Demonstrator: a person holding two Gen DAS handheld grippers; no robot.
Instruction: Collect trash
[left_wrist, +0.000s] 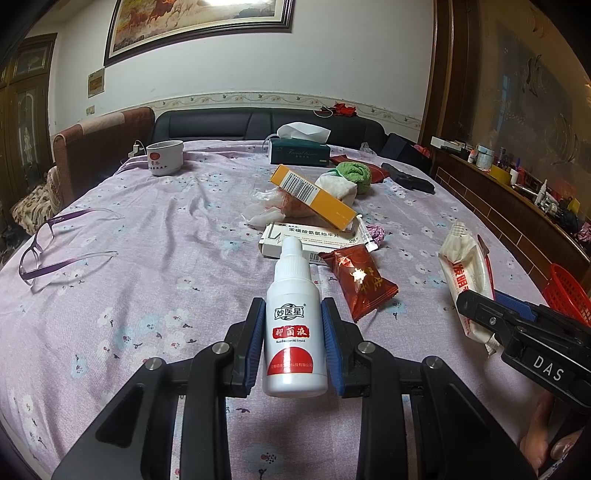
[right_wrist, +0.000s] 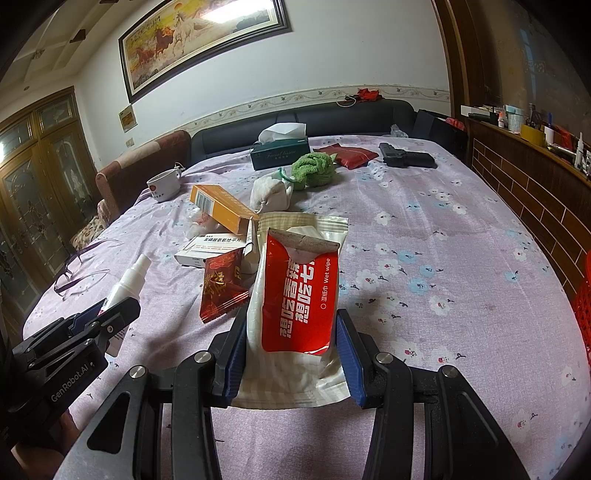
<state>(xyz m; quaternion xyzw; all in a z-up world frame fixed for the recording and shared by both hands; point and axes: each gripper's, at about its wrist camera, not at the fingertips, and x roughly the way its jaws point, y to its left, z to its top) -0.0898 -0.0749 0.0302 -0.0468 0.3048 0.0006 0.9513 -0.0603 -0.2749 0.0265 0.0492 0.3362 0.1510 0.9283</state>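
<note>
The left gripper (left_wrist: 293, 343) was clamped on a small white plastic spray bottle (left_wrist: 294, 325) with a red-and-white label, its blue pads pressing both flanks. The bottle's long axis ran straight out along the fingers, nozzle pointing away toward the clutter at the middle of the bed. The right gripper (right_wrist: 291, 354) was closed on a soft red-and-cream wet-wipe pack (right_wrist: 295, 295), which likewise lay lengthwise between the pads, its torn flap at the far end. Both pieces appeared to be lifted clear of the lilac floral bedsheet (left_wrist: 147, 295).

What the next move likely turned on was the red plastic mesh basket (left_wrist: 567, 295), which stood at the bed's right edge, just beyond the right gripper and well apart from the left. The right hand was the nearer by far; the left would have to cross over toward it.

On the bottle, a boxed three-character Chinese brand name sat above red characters; the Latin line beneath was too small to read. The pack read "Wet wipe" beside large white Chinese characters. The grippers were marked "DAS" and "GenRobot.AI". A dark green tissue box (right_wrist: 279, 155) read "Facial tissue". A dark red foil snack packet (left_wrist: 357, 282) still lay on the sheet.
</note>
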